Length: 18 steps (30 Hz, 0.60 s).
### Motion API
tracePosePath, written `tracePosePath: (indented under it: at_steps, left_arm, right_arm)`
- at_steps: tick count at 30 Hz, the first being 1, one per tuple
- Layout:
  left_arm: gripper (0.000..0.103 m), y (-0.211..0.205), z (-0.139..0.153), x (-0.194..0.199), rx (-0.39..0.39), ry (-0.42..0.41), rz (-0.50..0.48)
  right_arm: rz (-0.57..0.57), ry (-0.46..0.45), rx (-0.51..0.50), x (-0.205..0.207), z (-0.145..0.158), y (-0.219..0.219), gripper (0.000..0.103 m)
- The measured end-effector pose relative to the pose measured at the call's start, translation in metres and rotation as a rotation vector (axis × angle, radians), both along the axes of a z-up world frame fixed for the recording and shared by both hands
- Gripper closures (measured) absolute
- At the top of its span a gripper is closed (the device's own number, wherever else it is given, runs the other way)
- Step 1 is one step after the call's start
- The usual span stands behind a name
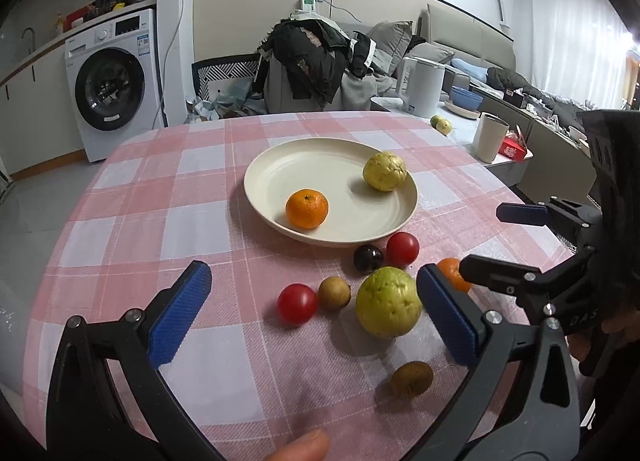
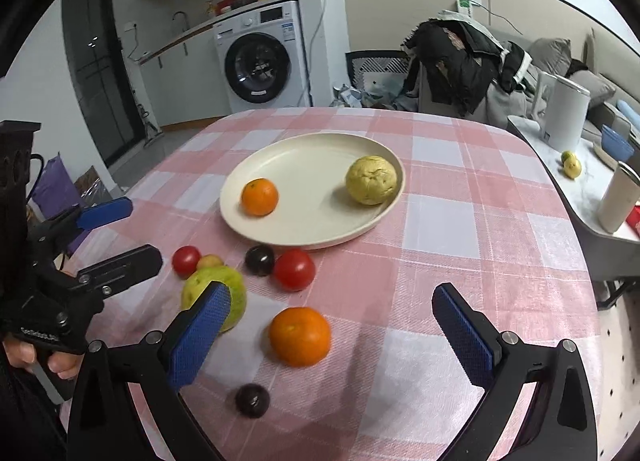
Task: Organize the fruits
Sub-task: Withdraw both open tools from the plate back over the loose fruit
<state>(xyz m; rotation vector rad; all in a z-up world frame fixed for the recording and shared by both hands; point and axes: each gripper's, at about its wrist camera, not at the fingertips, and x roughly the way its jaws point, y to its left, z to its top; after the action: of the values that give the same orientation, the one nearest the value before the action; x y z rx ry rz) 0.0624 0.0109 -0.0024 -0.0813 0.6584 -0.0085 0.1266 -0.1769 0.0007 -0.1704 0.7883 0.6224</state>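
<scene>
Each hand-held gripper, left point(image 1: 316, 313) and right point(image 2: 332, 331), hung spread and empty over loose fruit on the tabletop point(image 2: 500, 229). Next, probably, the orange point(image 2: 300, 336) needed lifting onto the plate point(image 2: 312, 239).

Left gripper point(image 1: 312, 313) open, empty, over the tablecloth point(image 1: 160, 221).
Plate point(image 1: 280, 165) mid-table holds mandarin point(image 1: 307, 208) and yellow guava point(image 1: 384, 171).

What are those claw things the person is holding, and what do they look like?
They are two matching hand-held tools. The left gripper and the right gripper each have a black frame with silver bolts and two fingers faced with blue ribbed pads. Each has a black handle with pale lettering too blurred to read.
</scene>
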Motion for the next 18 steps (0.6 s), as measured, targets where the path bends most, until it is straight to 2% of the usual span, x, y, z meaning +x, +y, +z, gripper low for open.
tracePosePath:
  at_steps: [7, 18]
  left_arm:
    - [0.001, -0.002, 0.001, 0.003, 0.003, 0.013, -0.020]
    - [0.001, -0.005, -0.015, 0.009, -0.017, 0.064, -0.030]
  right_arm:
    - [0.046, -0.001, -0.070, -0.007, -0.005, 0.010, 0.000]
    - [0.063, 0.078, -0.060, 0.002, -0.023, 0.008, 0.000]
